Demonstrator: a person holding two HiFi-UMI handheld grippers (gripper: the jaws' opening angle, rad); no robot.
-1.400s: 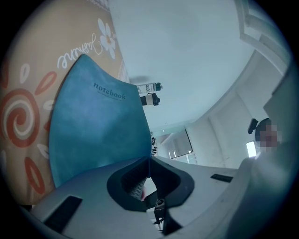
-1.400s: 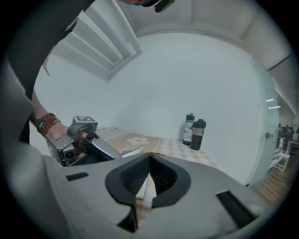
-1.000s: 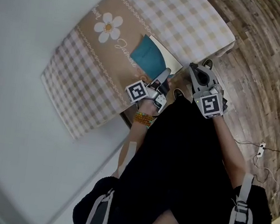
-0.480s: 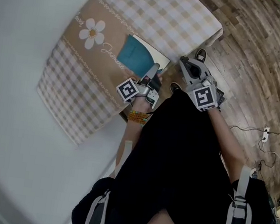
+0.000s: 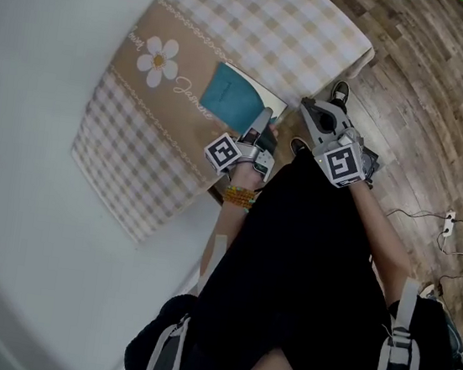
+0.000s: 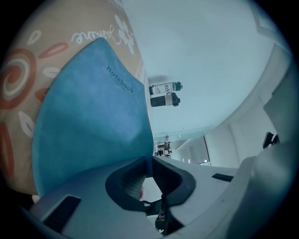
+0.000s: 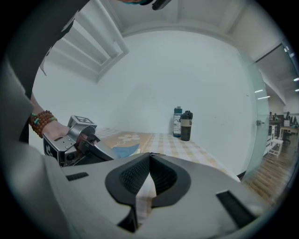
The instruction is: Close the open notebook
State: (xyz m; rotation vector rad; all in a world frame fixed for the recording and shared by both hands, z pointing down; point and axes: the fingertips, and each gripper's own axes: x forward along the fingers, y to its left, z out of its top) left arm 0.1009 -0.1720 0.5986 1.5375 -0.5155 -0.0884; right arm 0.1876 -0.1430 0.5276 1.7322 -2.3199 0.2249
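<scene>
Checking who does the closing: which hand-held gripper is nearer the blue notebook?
Left. The left hand-held gripper has the cover edge of the blue notebook between its jaws, which have just been opening. The right hand-held gripper is shut, apart from it beyond the table edge.

The notebook (image 5: 230, 99) lies on the tablecloth (image 5: 134, 150), close to the cloth's edge nearest the person. The left gripper (image 5: 264, 118) is at the notebook's near edge, with the cover's rim between its jaws, which have just been opening. The right gripper (image 5: 311, 107) is just right of the notebook, off the cloth and above the floor (image 5: 426, 121). A bottle (image 7: 177, 122) and a flask (image 7: 186, 126) stand side by side on the cloth, well beyond the notebook.
</scene>
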